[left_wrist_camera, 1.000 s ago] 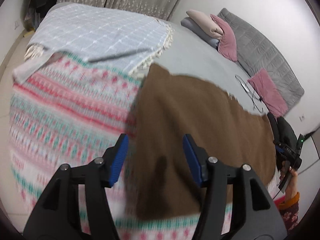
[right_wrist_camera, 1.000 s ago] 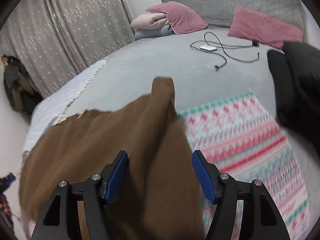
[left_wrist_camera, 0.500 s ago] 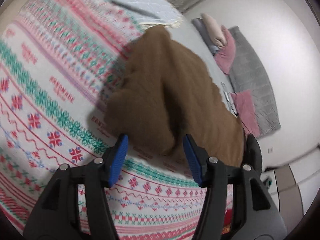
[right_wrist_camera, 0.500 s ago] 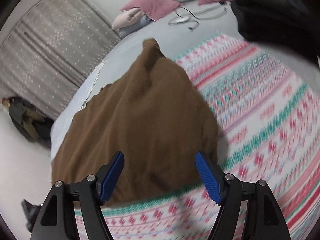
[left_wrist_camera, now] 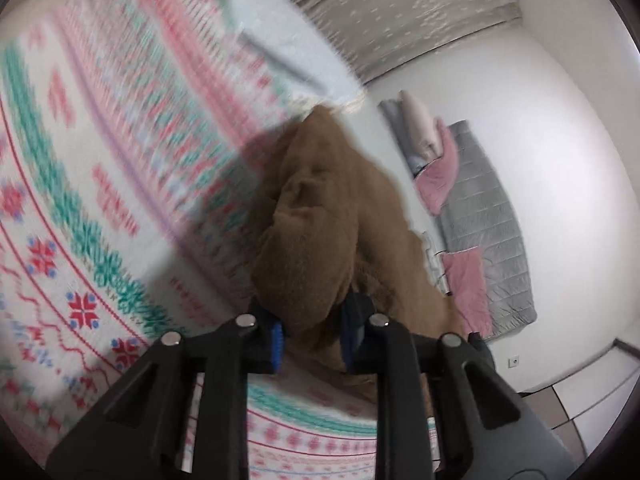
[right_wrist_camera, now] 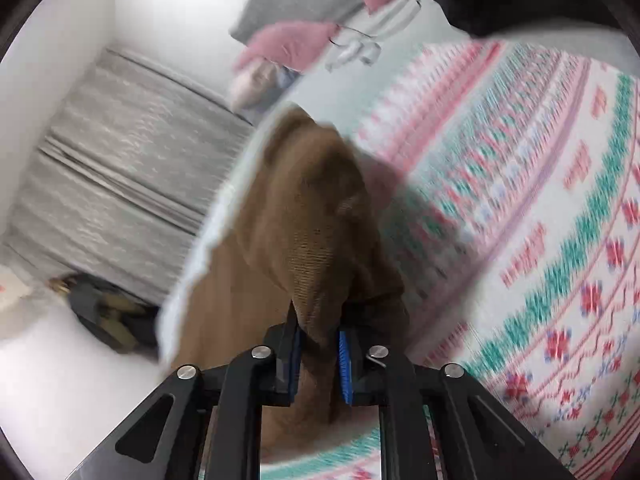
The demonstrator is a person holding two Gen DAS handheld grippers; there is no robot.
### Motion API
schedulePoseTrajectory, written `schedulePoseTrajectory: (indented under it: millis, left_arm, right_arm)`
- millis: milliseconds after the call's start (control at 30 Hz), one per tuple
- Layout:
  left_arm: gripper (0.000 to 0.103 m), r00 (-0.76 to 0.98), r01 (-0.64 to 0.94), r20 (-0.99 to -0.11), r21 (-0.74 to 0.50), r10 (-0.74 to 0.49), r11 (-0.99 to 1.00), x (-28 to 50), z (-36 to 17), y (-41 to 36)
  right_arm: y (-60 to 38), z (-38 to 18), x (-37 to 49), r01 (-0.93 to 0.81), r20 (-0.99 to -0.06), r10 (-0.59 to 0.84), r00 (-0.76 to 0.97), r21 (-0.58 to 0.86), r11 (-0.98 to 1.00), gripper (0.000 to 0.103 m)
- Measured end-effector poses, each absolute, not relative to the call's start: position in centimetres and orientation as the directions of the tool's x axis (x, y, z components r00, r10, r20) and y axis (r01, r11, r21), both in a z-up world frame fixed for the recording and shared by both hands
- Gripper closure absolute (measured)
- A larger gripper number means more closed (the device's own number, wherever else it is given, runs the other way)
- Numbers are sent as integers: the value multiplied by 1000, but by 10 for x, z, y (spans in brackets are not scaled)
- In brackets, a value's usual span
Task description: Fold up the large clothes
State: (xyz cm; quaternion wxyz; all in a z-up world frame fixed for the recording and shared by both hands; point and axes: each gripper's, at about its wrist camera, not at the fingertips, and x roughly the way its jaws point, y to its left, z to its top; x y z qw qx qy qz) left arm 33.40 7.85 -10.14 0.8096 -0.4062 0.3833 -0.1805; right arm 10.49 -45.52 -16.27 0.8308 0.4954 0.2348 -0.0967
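Observation:
A large brown knit garment lies bunched on a patterned pink, green and white blanket on the bed. My left gripper is shut on the near edge of the brown garment. In the right wrist view the same brown garment runs away from me, and my right gripper is shut on another part of its near edge. The patterned blanket lies to its right. Both views are blurred by motion.
Pink pillows and a grey quilted headboard are at the bed's head. A white cable lies on the grey sheet. Grey curtains hang behind. A dark heap sits on the floor.
Both grippers have dropped to the garment's near edge and gone from open to shut on it. The garment has bunched up between the fingers.

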Motion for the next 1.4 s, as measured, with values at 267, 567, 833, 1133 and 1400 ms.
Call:
schedulePoseTrajectory:
  millis: [267,567,833,1133,1400]
  left_arm:
    - [83,611,49,-520,-727,-596,684,292,-71,84]
    - [32,548,-32,-749,-463,-372,886,298,-85,87]
    - [26,495,100,-764,-423,-414,901,351,-82,57]
    - [29,414,138,-814,-385,-406,913,438,-80,30]
    - [89,487,65,-751,-479,-447,876,458,-72,35]
  right_arm:
    - [-482,-133,81,413,-498,28,867,747,521,96]
    - [-494,-163,66,550,-668,113,735,686,476,55]
    - [-498,-122,72,533,-678,-19,735,561,633,26]
    - [-543,-146,148,415,-646,162,746,641,646,27]
    - [-531,-125,203,295,-625,218,750,611,735,96]
